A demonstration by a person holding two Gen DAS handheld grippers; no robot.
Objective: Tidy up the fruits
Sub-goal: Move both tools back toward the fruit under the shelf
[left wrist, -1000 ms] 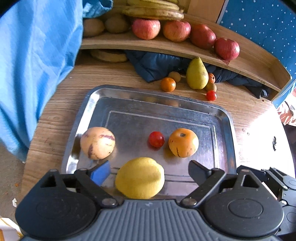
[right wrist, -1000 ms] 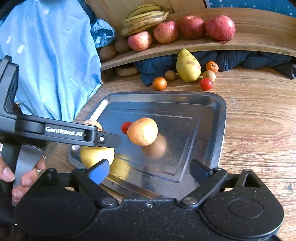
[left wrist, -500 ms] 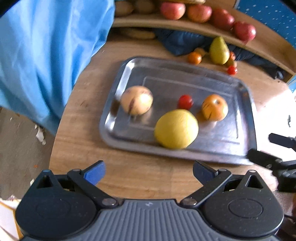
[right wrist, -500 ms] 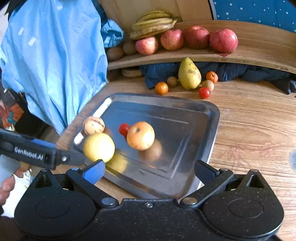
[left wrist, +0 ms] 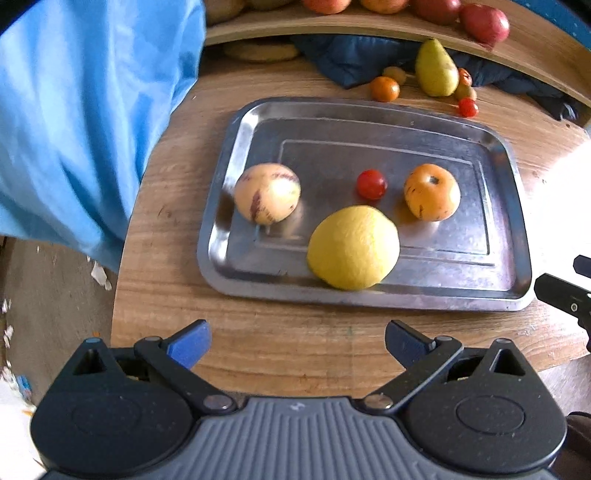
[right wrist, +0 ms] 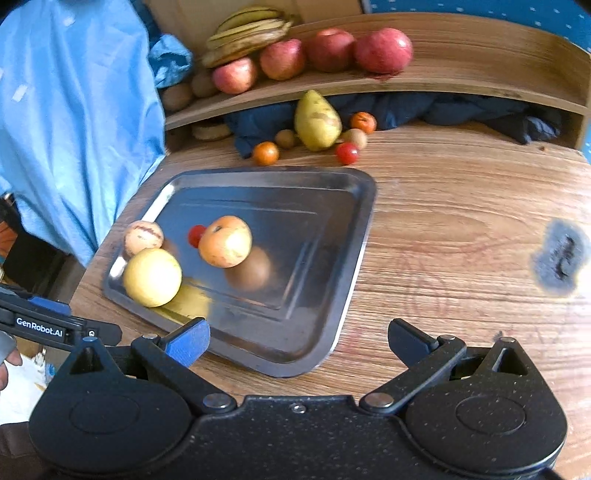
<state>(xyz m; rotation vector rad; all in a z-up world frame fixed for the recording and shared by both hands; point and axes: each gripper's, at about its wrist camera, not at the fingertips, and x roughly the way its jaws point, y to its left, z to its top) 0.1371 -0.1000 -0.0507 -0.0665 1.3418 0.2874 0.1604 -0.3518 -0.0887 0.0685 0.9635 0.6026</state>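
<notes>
A steel tray (left wrist: 509, 236) (right wrist: 347, 254) lies on the round wooden table. On it sit a yellow lemon (left wrist: 352, 247) (right wrist: 152, 277), a striped pale melon (left wrist: 266, 192) (right wrist: 143, 236), a cherry tomato (left wrist: 371, 184) (right wrist: 195, 235) and an orange fruit (left wrist: 431, 192) (right wrist: 225, 240). My left gripper (left wrist: 295, 345) is open and empty, above the table's near edge, short of the tray. My right gripper (right wrist: 297, 341) is open and empty over the tray's near corner.
Behind the tray lie a green pear (left wrist: 436, 70) (right wrist: 317, 120), small oranges (left wrist: 385, 88) and a cherry tomato (right wrist: 346, 152). A curved wooden shelf (right wrist: 461, 85) holds red apples (right wrist: 382, 50) and bananas (right wrist: 247, 31). Blue cloth (left wrist: 81, 110) hangs at left.
My left gripper has pulled back from the lemon, which now rests free on the tray. My right gripper has also drawn back from the tray and to the right.
</notes>
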